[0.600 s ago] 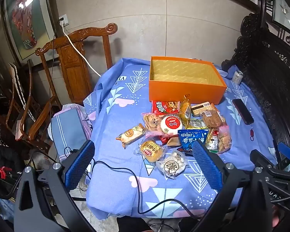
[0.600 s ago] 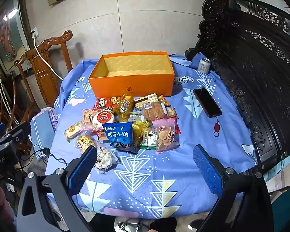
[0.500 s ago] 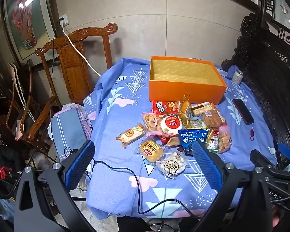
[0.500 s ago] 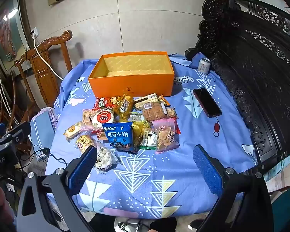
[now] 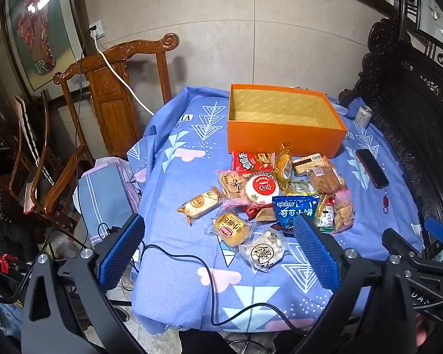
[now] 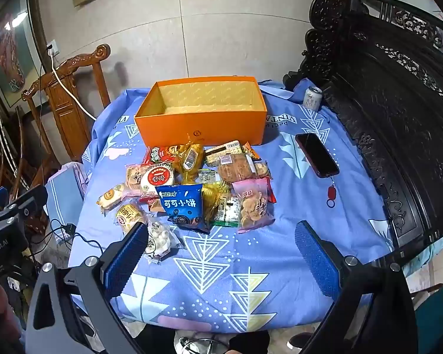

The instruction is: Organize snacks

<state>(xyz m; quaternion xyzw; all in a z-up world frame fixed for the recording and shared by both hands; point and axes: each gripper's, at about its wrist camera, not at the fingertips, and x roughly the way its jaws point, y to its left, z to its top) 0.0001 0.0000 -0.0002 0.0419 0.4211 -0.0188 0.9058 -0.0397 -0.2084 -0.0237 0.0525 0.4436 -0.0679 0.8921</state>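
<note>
Lying beyond both wide claws (image 5: 218,250) (image 6: 221,253), snacks (image 6: 189,188) front the orange box (image 6: 200,118).

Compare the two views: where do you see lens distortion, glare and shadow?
Left wrist view: fisheye bends the wall seams, black corners, lamp glare on the framed picture. Right wrist view: same bending, the orange box casts a soft shadow onto the blue cloth at its right; snack print stays sharp.

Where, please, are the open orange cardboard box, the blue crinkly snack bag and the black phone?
Open orange cardboard box (image 6: 203,126), right wrist view, its front wall.
Blue crinkly snack bag (image 6: 181,205), right wrist view, its printed front.
Black phone (image 6: 316,155), right wrist view, its screen.
</note>
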